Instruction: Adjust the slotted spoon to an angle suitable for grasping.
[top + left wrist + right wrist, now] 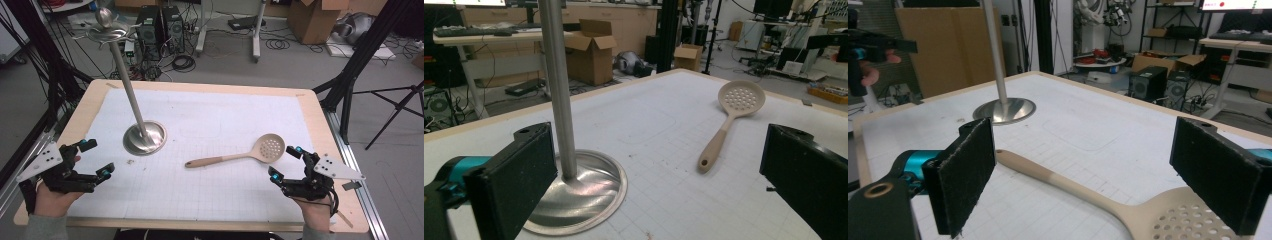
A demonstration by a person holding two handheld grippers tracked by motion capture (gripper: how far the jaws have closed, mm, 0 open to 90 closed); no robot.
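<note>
High view, spoon: one beige slotted spoon (239, 156) lay flat on the worktop (210, 125), long axis running left to right and rising slightly, perforated bowl toward the right tongs (284, 162), handle end toward the middle.
High view, stand: one metal stand (144, 137) stood left of the spoon, well apart from it, its pole leaning up to a small dish with a ball on top; what the dish held could not be told.
High view, tongs: two in all; left tongs (97, 157) released near the stand's base, right tongs released just beside the spoon's bowl, nothing gripped.
Left gripper view: spoon (729, 120) lay beyond the spread jaws, bowl far, handle nearer; stand base (584, 195) close by the left jaw.
Right gripper view: spoon (1088, 192) lay between the spread jaws, its pierced bowl by the right jaw, handle pointing away toward the stand (1004, 109).
</note>
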